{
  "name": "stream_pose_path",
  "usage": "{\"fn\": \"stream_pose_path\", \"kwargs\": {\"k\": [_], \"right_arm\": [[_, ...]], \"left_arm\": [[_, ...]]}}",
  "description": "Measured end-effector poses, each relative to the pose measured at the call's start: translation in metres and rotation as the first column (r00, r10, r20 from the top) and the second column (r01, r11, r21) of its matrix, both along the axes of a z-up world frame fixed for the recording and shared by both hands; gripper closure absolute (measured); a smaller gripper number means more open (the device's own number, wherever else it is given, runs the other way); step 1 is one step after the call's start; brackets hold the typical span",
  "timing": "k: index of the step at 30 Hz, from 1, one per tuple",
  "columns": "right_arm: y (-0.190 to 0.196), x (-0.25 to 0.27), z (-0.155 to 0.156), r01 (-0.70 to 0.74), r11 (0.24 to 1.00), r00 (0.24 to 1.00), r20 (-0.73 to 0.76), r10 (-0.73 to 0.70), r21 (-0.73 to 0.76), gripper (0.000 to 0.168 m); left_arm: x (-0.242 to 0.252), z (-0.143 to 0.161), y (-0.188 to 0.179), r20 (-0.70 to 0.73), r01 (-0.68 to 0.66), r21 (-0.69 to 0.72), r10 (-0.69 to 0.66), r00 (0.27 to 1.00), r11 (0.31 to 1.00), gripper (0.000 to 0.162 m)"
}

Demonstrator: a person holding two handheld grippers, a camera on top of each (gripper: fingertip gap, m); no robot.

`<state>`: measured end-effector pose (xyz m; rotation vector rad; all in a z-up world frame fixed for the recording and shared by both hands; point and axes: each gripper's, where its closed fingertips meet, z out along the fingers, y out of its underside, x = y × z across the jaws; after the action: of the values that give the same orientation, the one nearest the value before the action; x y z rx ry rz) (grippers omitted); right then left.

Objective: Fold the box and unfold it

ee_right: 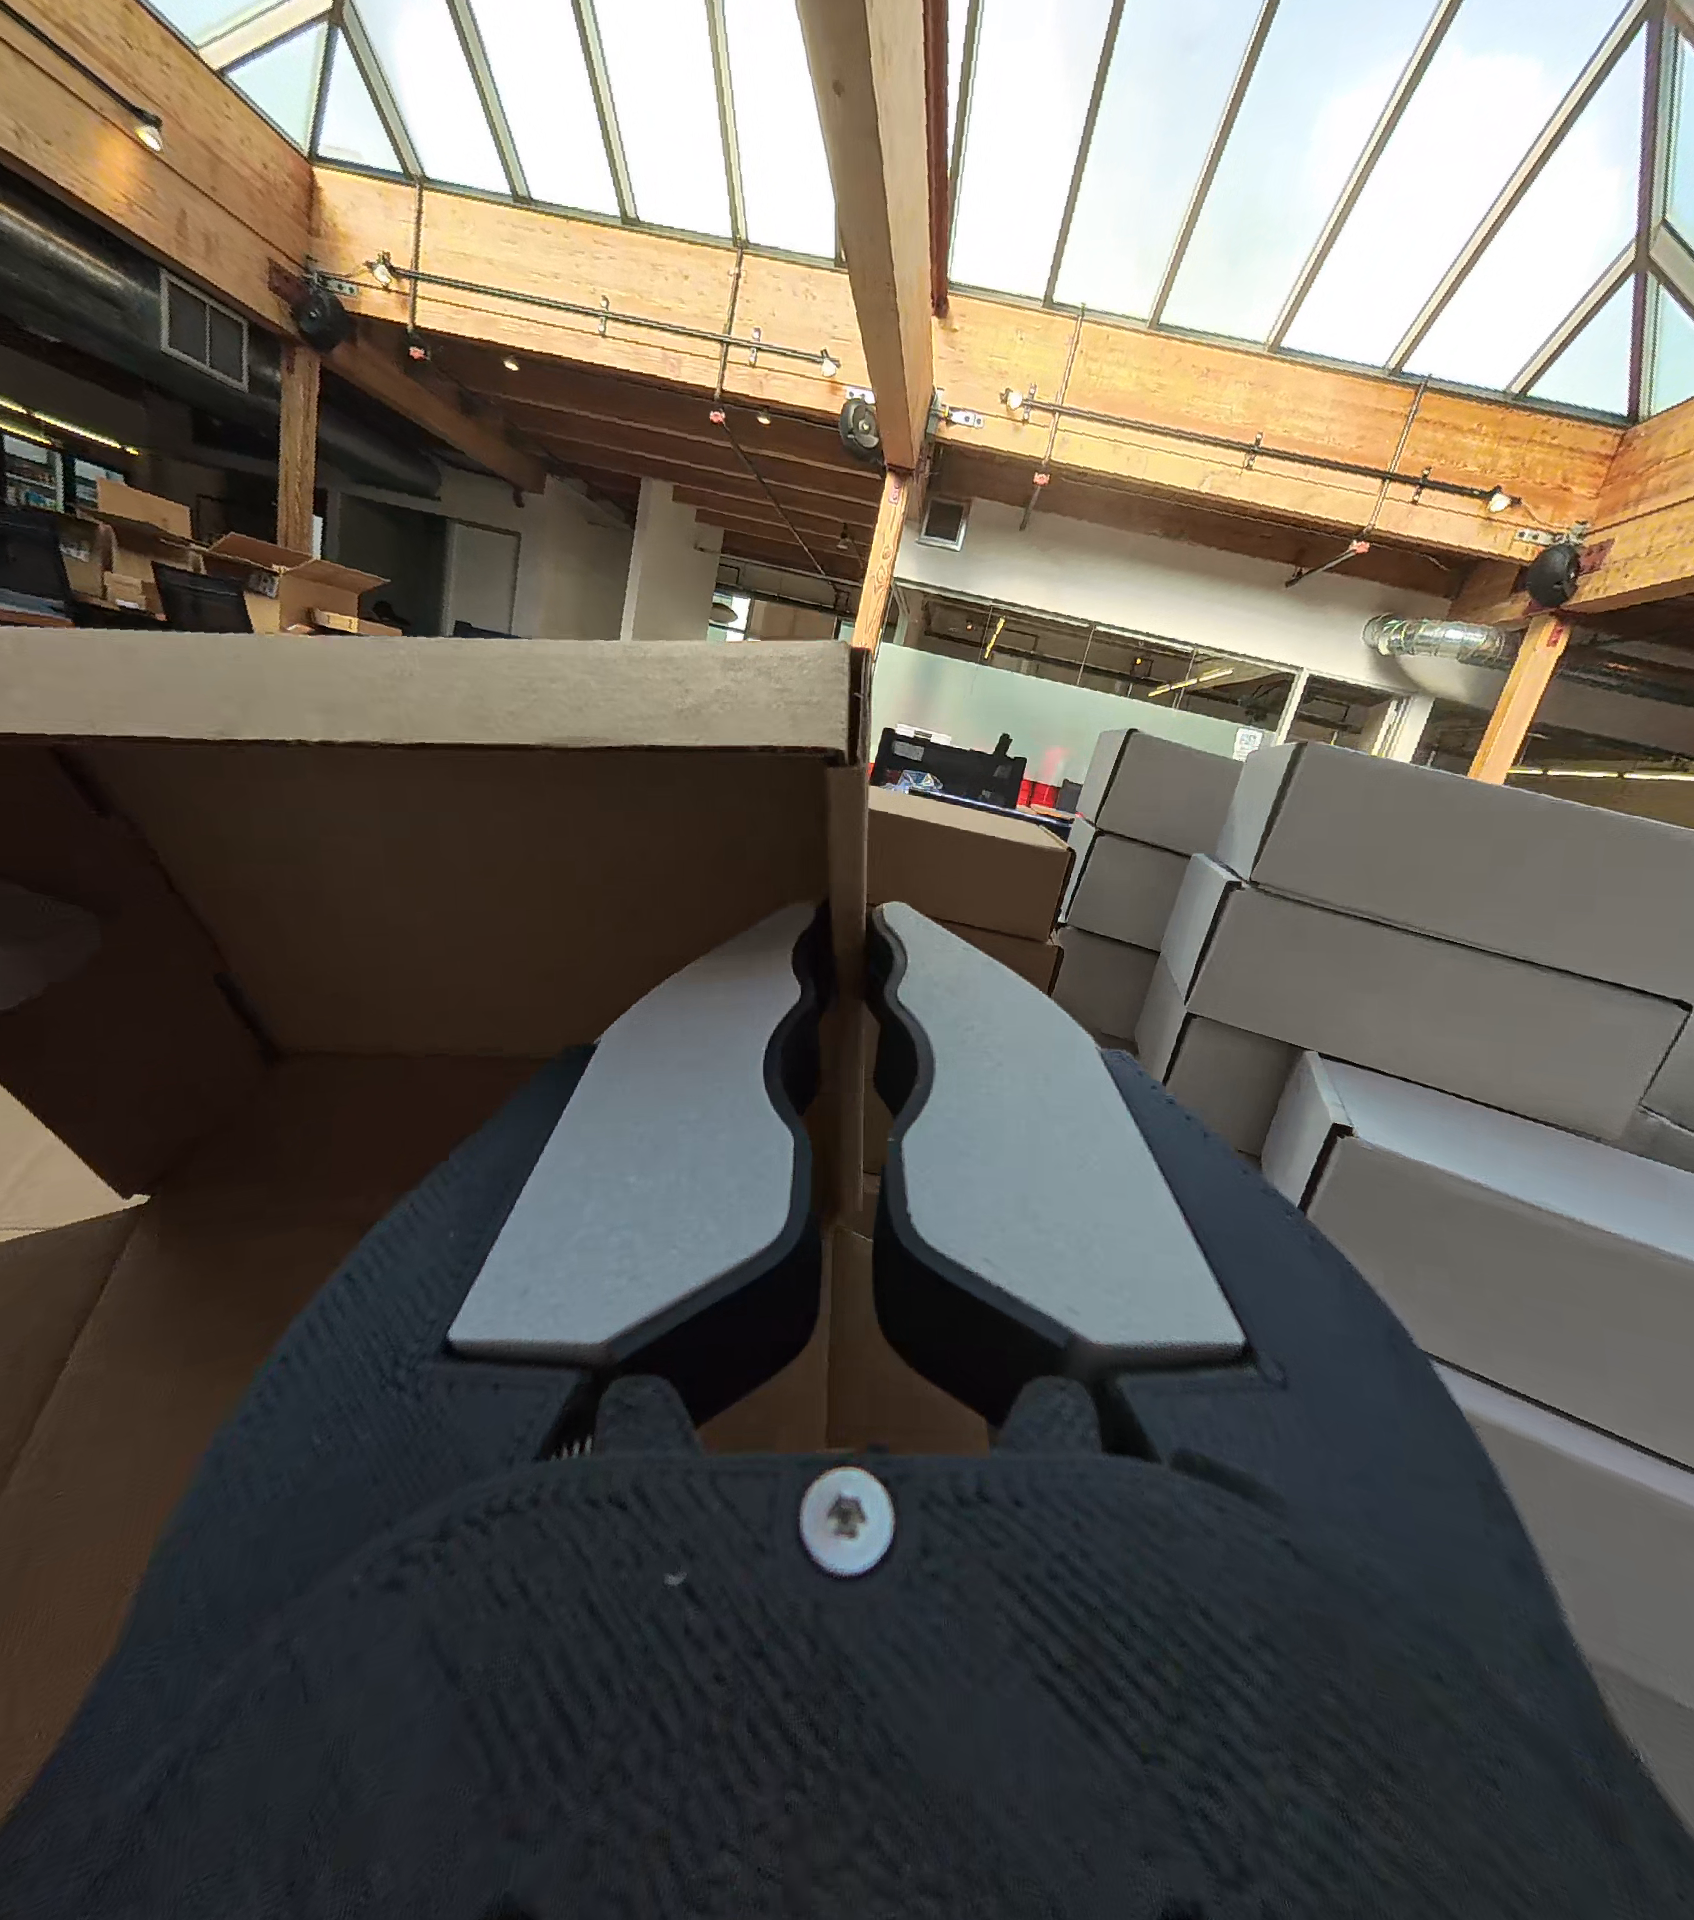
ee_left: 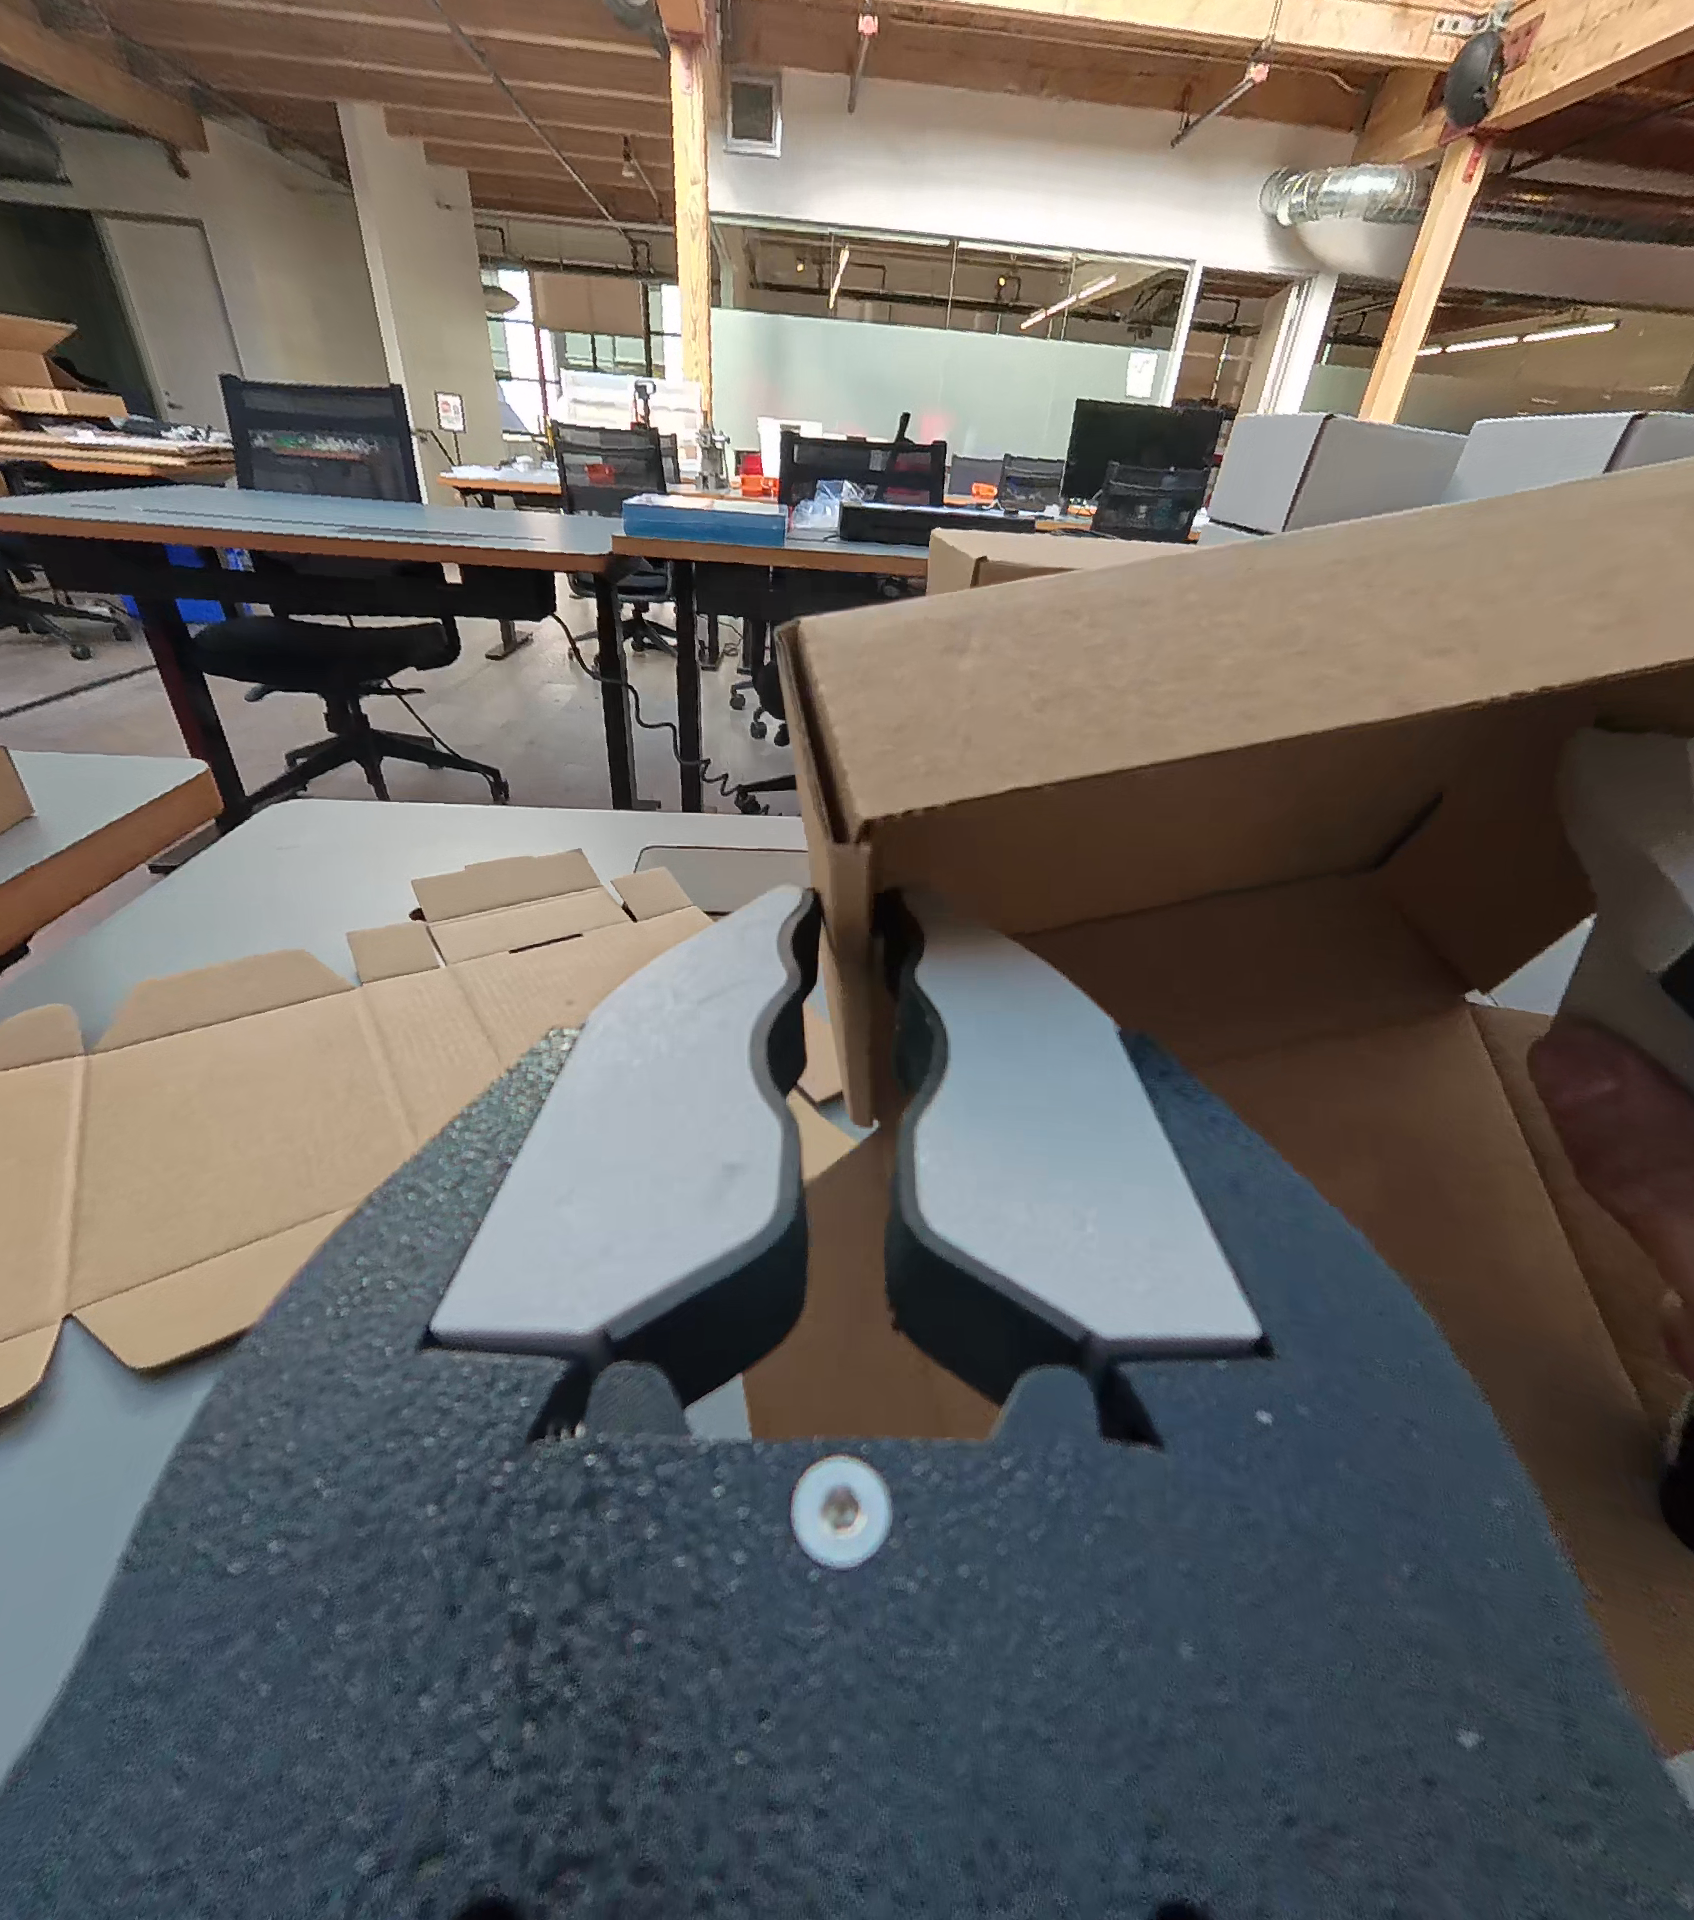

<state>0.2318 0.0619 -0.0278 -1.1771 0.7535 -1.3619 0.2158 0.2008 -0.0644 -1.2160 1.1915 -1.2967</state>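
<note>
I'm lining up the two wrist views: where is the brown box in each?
Left wrist view: box fills the right half, left gripper clamping its near-left wall.
Right wrist view: box fills the left half, right gripper clamping its right wall.
Shared landmark: the silver duct.

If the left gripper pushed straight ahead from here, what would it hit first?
The left gripper already pinches the brown box's side wall, so it would shove that wall. Depth beyond is unclear.
</note>
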Motion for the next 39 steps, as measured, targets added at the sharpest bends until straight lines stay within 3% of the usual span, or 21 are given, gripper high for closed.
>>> {"fn": "stream_pose_path", "kwargs": {"k": [5,9,14,20,27,32,39], "right_arm": [[0.004,0.001,0.005,0.008,1.000,1.000,0.006,-0.008,0.011,0.163],[0.002,0.007,0.004,0.074,0.997,0.997,0.007,-0.074,-0.037,0.163],[0.010,0.020,-0.005,0.143,0.988,0.990,-0.001,-0.143,-0.055,0.162],[0.011,0.034,-0.002,0.202,0.979,0.979,-0.014,-0.202,-0.012,0.162],[0.024,0.042,-0.028,0.205,0.979,0.975,-0.088,-0.206,-0.018,0.161],[0.027,0.046,-0.048,0.201,0.979,0.971,-0.129,-0.203,-0.028,0.162],[0.030,0.042,-0.042,0.104,0.995,0.988,-0.117,-0.103,0.002,0.162]], "left_arm": [[0.007,0.012,0.005,0.067,-0.008,-0.022,0.009,0.998,1.000,0.152],[0.021,0.006,0.007,0.027,0.013,-0.039,-0.012,1.000,0.999,0.155],[0.036,0.013,0.020,0.052,-0.144,0.030,0.142,0.989,0.989,0.157],[0.047,0.019,0.023,0.058,-0.226,0.054,0.223,0.973,0.973,0.157],[0.052,-0.006,0.037,0.011,-0.287,0.108,0.287,0.958,0.952,0.155],[0.054,-0.025,0.039,-0.030,-0.285,0.117,0.290,0.957,0.951,0.155],[0.051,-0.020,0.038,-0.081,-0.208,0.036,0.210,0.974,0.977,0.156]]}}
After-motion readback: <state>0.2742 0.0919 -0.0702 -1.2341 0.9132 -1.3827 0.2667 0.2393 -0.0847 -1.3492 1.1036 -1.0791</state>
